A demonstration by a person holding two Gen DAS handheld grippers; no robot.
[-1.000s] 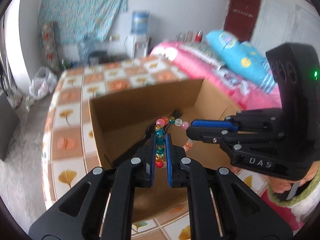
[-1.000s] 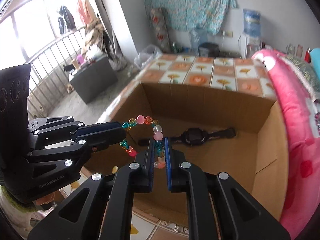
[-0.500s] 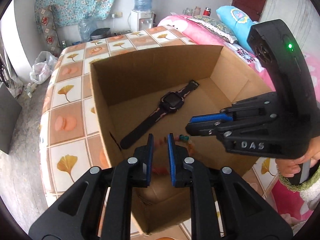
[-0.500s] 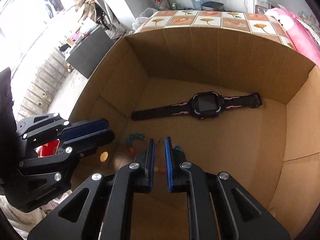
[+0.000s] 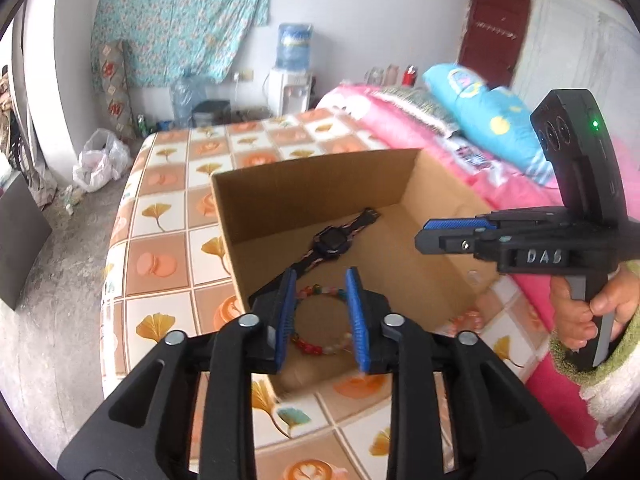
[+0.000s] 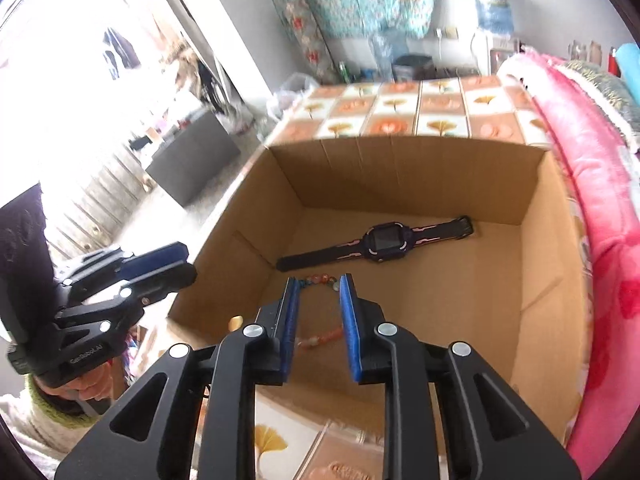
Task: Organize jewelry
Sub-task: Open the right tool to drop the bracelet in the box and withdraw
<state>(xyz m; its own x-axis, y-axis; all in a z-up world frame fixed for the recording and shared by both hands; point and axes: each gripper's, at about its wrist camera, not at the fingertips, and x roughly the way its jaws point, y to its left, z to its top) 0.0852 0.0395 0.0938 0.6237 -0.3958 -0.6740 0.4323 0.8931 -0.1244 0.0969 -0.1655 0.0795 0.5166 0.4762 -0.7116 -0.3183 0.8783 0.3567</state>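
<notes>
Both grippers [image 5: 320, 312] [image 6: 319, 312] are being opened empty above the box [image 5: 304, 184], so the bracelet [image 5: 320, 320] beside the watch [image 5: 330, 240] risks getting snagged if they're being dipped back in.

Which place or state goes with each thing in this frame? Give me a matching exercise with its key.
Things:
1. bead bracelet
2. watch
3. left gripper
4. cardboard box

Places or states:
A. stands on the tiled bedcover
B. lies flat on the box floor nearer the far wall, strap stretched out
C. lies on the box floor at the near end, released
D. jaws apart, nothing pressed between the pads

Pairs: 1-C, 2-B, 3-D, 4-A

The left gripper's jaws have just been opening; the bracelet only shows through the gap, lying below.
</notes>
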